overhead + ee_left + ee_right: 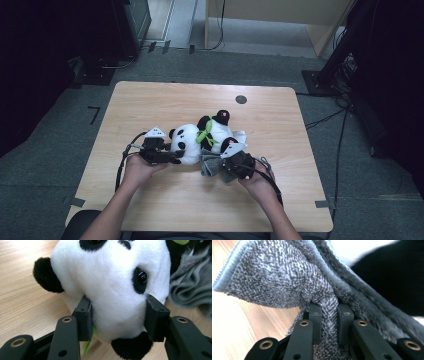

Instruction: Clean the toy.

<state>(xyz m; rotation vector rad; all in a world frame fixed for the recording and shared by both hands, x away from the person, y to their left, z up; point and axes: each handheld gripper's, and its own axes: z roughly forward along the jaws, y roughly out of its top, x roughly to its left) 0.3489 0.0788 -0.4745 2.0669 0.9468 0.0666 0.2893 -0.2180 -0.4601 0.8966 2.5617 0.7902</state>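
Observation:
A black and white plush panda (197, 140) with a green scarf lies on its back mid-table. My left gripper (174, 156) comes in from its left. Its two pads (85, 315) press into the white fur on both sides of the panda's head (112, 277), so it is shut on the head. A grey knitted cloth (209, 165) lies bunched against the panda's near side. My right gripper (223, 164) is shut on a fold of that cloth (274, 277), pinched tight between its jaws (329, 312). A black part of the panda (392, 272) shows just behind the cloth.
The wooden table (150, 100) has a small dark round hole (241, 99) near its far edge. Bare wood lies on all sides of the toy. Dark equipment and cables stand on the floor around the table.

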